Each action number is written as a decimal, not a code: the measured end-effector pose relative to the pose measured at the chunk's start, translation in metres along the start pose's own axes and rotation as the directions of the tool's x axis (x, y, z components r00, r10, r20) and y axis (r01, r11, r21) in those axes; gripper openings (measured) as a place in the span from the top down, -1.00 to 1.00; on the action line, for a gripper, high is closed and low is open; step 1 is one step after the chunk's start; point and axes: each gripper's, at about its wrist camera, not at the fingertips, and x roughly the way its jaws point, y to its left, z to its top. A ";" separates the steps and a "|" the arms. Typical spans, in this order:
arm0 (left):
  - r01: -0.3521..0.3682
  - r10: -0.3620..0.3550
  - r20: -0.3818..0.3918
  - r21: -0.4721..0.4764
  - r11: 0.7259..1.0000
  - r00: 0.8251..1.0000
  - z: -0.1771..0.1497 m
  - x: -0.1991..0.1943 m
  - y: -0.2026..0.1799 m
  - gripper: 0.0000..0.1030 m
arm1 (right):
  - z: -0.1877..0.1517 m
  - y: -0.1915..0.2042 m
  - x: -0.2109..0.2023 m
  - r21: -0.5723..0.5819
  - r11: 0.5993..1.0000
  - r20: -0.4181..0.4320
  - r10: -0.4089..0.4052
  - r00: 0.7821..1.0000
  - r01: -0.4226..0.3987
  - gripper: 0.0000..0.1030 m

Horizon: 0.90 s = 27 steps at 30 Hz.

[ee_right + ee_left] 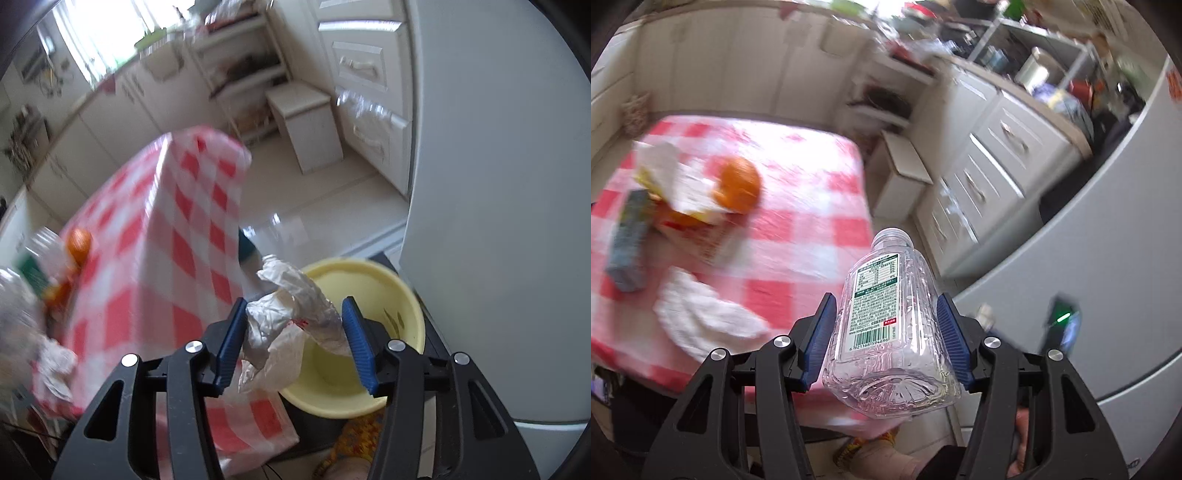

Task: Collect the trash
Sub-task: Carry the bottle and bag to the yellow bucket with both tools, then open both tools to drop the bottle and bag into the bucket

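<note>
My left gripper [885,306] is shut on a clear empty plastic bottle [882,325] with a green-and-white label, neck pointing away, beside the table's right edge. On the red-and-white checked tablecloth [798,229] lie an orange [738,188], a crumpled white-and-yellow wrapper [672,184], a blue-green carton [628,243] and a white tissue [701,314]. My right gripper [294,301] has a crumpled silvery foil wrapper [280,325] between its blue pads, touching both. It hangs over the near rim of a yellow bowl [384,295] standing low beside the table.
A grey fridge [498,184] rises close on the right, just behind the bowl. White drawers [997,166] and a small white stool [310,122] stand farther off across bare tiled floor [314,206]. The cloth's overhang [192,229] drops to the left of the bowl.
</note>
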 end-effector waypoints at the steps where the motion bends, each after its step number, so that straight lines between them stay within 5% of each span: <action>1: 0.008 -0.008 -0.023 0.010 1.000 1.000 -0.003 0.013 -0.010 -0.03 | 0.005 0.000 -0.012 0.007 1.000 0.039 0.009 0.999 -0.009 -0.05; 5: 0.015 -0.009 -0.100 0.055 0.998 0.995 -0.017 0.063 -0.041 -0.03 | 0.019 -0.003 -0.041 0.034 0.998 0.127 0.042 0.991 -0.046 -0.17; 11: 0.009 0.004 -0.180 0.071 0.997 0.984 -0.040 0.120 -0.063 -0.03 | 0.016 -0.029 -0.009 0.156 0.985 0.005 0.075 0.997 -0.075 -0.19; 18: -0.017 0.052 -0.247 0.142 0.990 0.968 -0.055 0.178 -0.085 -0.05 | 0.027 -0.031 -0.038 0.161 0.982 0.113 0.082 0.990 -0.099 -0.23; 27: -0.013 0.043 -0.226 0.134 0.991 0.973 -0.044 0.168 -0.080 -0.09 | 0.035 -0.005 -0.046 0.104 0.986 0.164 0.114 0.980 -0.132 -0.26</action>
